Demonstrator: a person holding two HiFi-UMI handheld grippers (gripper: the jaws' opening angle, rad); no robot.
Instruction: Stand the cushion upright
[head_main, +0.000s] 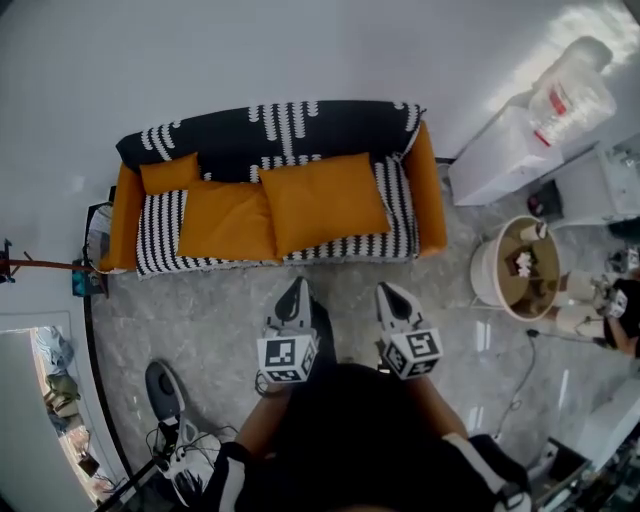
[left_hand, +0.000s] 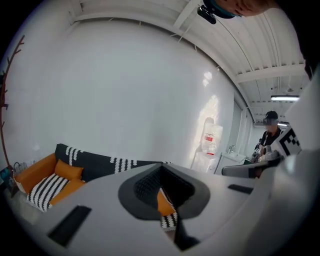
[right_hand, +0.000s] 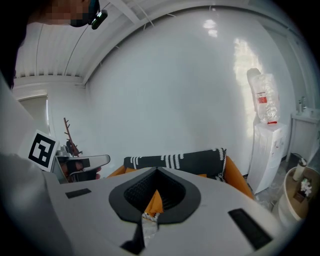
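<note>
Left tongs (head_main: 294, 292) and right tongs (head_main: 388, 296) are side by side over the grey floor (head_main: 200, 320), both fully closed with nothing gripped, clear of the sofa (head_main: 428, 190). Large orange cushion (head_main: 322, 203) lies on the seat, overlapping a second cushion (head_main: 225, 222) at its left.

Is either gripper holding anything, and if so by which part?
Nothing is held. The left gripper and the right gripper are both shut and empty, short of the sofa and its cushions.
</note>
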